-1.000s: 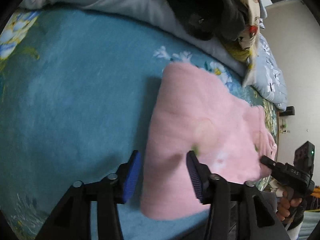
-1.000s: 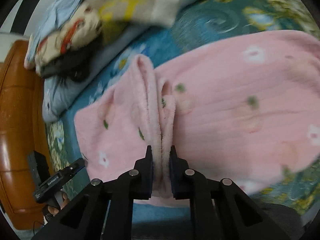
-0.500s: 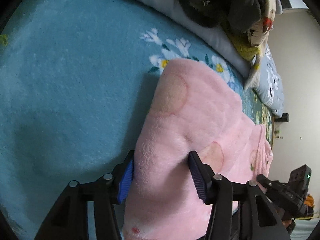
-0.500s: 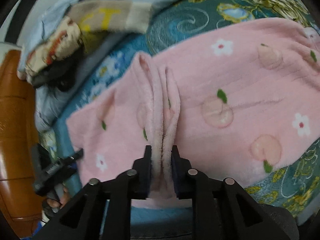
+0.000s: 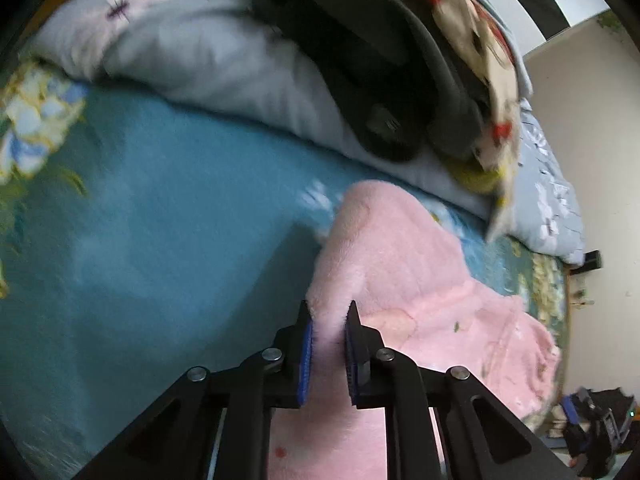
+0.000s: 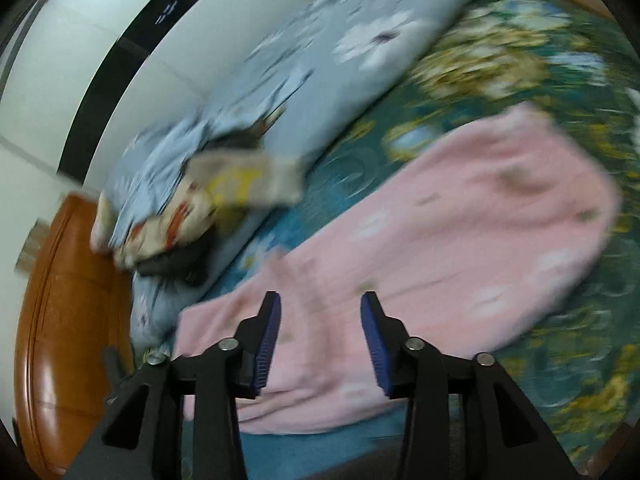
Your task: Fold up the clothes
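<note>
Pink fleece garment lies spread on the bed, just below the pillows. Left tongs pinch a raised edge of it. Right tongs stand spread above it, holding nothing. Folding appears barely begun; most remains.

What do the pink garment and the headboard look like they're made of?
Pink garment: soft fleece or plush, seemingly; its edge is fuzzy and the surface matte. Headboard: probably varnished wood, reddish brown with glossy highlights, though motion blur hides any grain.
</note>
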The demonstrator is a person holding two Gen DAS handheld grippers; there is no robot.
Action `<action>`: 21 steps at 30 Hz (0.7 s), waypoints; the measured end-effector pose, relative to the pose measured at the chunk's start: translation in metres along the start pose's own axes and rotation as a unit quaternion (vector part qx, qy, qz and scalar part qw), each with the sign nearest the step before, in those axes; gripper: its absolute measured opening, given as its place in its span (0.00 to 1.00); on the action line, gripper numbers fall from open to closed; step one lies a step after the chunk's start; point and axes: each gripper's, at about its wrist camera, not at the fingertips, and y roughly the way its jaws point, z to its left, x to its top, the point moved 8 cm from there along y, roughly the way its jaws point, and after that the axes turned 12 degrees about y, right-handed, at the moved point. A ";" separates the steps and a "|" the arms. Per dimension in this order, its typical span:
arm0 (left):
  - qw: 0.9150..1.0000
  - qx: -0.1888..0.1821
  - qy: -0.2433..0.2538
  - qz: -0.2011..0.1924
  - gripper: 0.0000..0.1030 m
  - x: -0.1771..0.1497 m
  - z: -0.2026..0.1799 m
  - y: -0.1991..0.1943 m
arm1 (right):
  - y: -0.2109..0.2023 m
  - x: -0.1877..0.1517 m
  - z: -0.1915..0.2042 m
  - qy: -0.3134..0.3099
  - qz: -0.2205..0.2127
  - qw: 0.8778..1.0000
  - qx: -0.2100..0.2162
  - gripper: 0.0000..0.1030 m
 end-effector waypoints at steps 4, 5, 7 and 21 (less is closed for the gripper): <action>0.999 0.004 -0.035 0.002 0.05 0.004 0.038 -0.005 | -0.023 0.028 -0.094 0.139 -0.020 0.990 -0.017 0.54; 0.999 -0.007 -0.051 0.004 0.05 0.001 0.043 -0.007 | -0.026 0.032 -0.114 0.161 -0.019 0.987 -0.021 0.54; 0.998 -0.016 -0.063 0.001 0.05 -0.002 0.047 -0.010 | -0.024 0.038 -0.133 0.179 -0.020 0.983 -0.025 0.58; 0.963 -0.081 0.225 0.122 0.22 -0.050 -0.171 0.078 | 0.037 0.079 -0.179 0.250 -0.002 0.966 -0.068 0.68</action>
